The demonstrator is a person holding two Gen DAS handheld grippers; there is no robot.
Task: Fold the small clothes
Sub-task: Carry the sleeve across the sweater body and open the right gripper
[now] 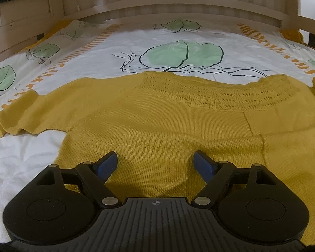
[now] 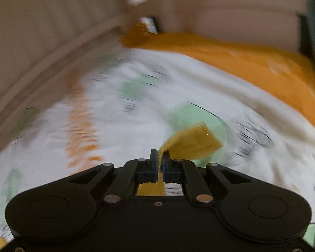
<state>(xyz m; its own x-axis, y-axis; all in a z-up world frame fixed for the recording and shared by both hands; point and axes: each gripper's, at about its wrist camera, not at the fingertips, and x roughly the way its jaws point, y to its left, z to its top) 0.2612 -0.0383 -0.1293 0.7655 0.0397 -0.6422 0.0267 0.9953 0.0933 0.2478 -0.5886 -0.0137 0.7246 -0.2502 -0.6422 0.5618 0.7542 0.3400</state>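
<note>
One mustard knit sweater (image 1: 178,126) is lying flat on the leaf-print bedsheet (image 1: 119,48). The left hand-held gripper (image 1: 155,163) is hovering wide open over its hem, holding nothing. The right hand-held gripper (image 2: 160,163) is pinching what is probably one sleeve cuff (image 2: 191,140) (badly blurred).

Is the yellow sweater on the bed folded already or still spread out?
Mostly spread: the yellow sweater lies flat, one sleeve stretched out. The right gripper pinches a knit end.
</note>
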